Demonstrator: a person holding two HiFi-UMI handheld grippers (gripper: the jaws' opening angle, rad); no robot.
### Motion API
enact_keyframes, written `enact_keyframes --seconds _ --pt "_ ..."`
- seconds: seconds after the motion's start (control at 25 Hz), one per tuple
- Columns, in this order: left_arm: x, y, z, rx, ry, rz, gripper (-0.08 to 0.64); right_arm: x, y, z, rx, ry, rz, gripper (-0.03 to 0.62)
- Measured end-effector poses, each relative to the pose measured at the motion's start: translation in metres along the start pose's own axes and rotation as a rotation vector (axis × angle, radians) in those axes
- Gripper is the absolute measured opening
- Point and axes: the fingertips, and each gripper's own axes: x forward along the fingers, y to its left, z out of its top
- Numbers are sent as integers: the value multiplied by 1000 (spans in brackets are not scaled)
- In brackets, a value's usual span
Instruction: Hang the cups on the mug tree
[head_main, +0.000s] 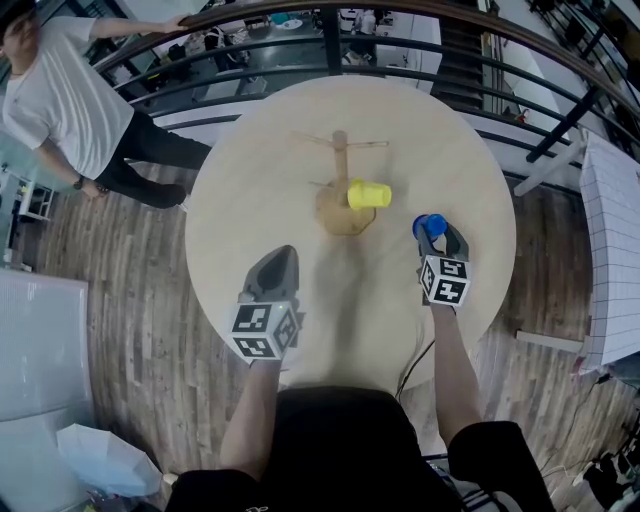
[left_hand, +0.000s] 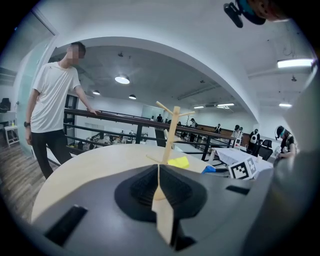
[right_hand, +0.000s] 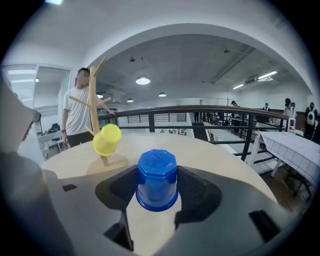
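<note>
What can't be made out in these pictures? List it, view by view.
- Yellow cup: the peg holding it, hidden by the cup itself, head and right gripper views.
- Blue cup: its inside, mouth down on the table, right gripper view.
- Mug tree: its base, mostly behind the shut left tool, left gripper view.

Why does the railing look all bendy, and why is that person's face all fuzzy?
Head view: the wide lens bends the railing and the table edge. Left gripper view: dark corners; the fuzzy patch on the person was added afterwards. Right gripper view: the blue cup looks sharp.
</note>
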Motion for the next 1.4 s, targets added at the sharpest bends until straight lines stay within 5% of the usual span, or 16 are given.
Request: enact_keyframes --seconds 0.4,0.96,1.4 --pt "-9 -10 9 -15 -43 -40 14 -78 16 117 117 -294 39 244" --pt "-38 7 15 -49 -91 -28 14 -124 26 245 205 -545 99 244" --pt "-38 24 18 -61 -94 -4 14 -105 66 281 241 -534 304 241"
